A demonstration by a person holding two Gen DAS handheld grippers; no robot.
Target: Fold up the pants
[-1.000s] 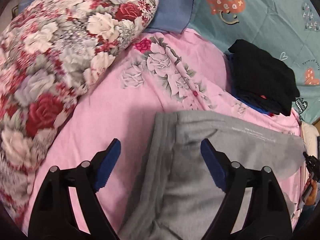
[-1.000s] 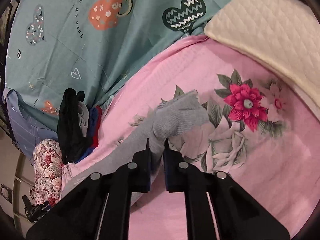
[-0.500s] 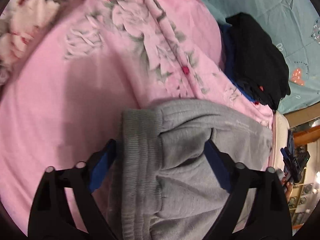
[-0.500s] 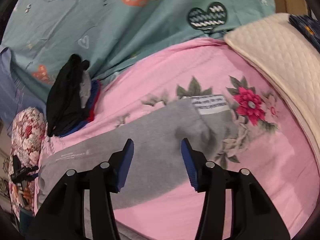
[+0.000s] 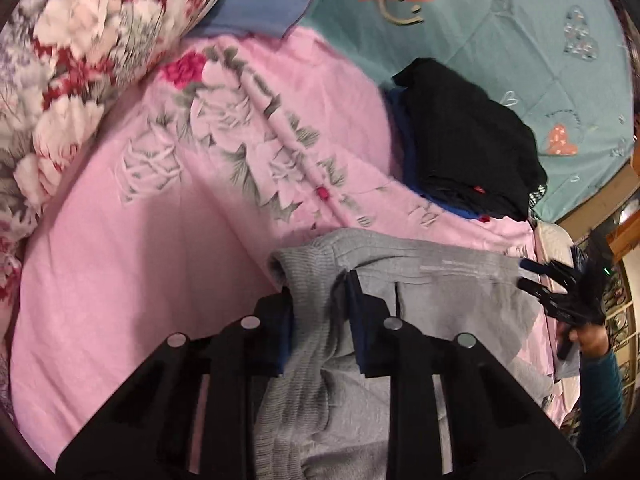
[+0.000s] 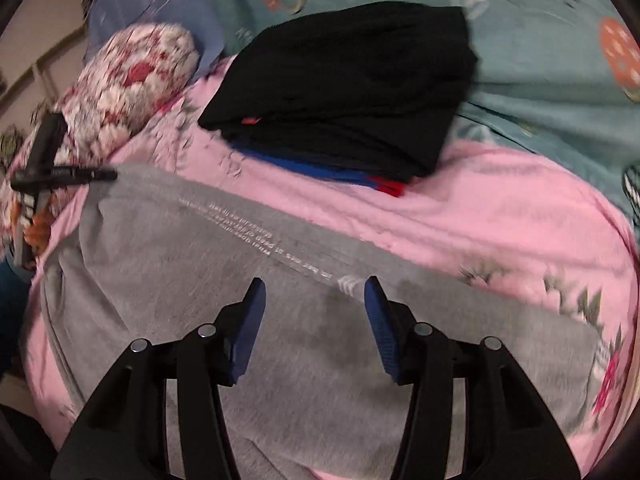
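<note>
Bed: a pink floral sheet [image 5: 132, 248] covers the whole surface under both tools, stretching out ahead of the fingers in each view.
Teal quilt: a teal quilt [image 5: 500, 40] printed with hearts lies beyond the pink sheet, far ahead of the left fingers and to their right.
Pillow: a rose-patterned pillow [image 5: 84, 52] sits ahead and to the left of the left fingers, with a blue cloth [image 5: 268, 4] tucked just behind it.
Grey pants: the grey pants [image 6: 224, 264] lie spread flat on the sheet directly under and ahead of the right fingers; their ribbed waistband [image 5: 308, 276] is bunched up at the left fingers.
Folded stack: a black garment [image 6: 352, 92] rests on top of blue and red ones, ahead of the right fingers, just past the far edge of the pants.
Left gripper: the left gripper [image 5: 320, 320] has its blue pads closed in on the waistband, pinching a fold of grey fabric between them.
Right gripper: the right gripper [image 6: 316, 320] hangs over the middle of the pants with its fingers spread wide, nothing between them.
</note>
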